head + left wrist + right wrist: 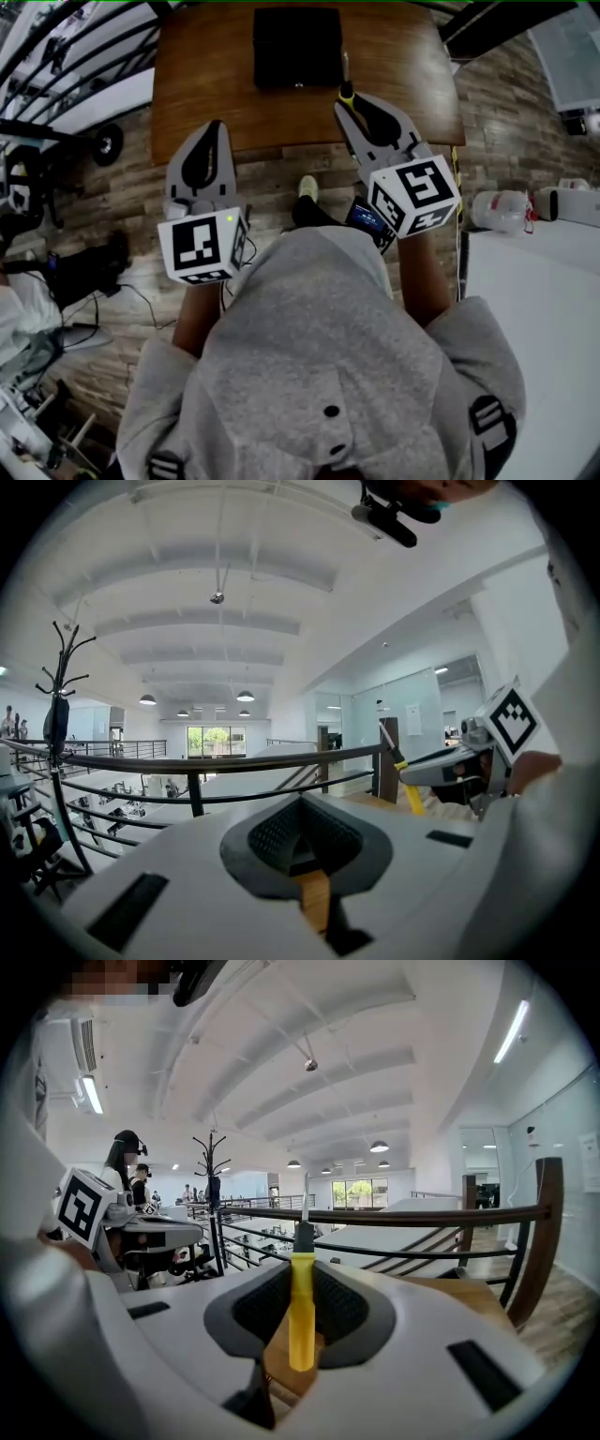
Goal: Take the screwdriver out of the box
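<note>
On the brown wooden table (216, 66) lies the black box (298, 45), at its far middle. My right gripper (349, 101) hangs over the table's near edge, right of the box, shut on the screwdriver (346, 90). In the right gripper view the yellow handle (301, 1316) stands upright between the pads of the right gripper (302, 1274), with the dark shaft pointing up. My left gripper (215, 127) is held just short of the table's front edge, shut with nothing in it. The left gripper view shows its tips (300, 803) together and, off to the right, the screwdriver (411, 787).
A black metal railing (187, 761) runs beyond the table, and a coat stand (58, 714) rises at the left. A white table (534, 300) stands on the right, with white containers (502, 208) on the plank floor. A wooden chair back (542, 1232) is on the right.
</note>
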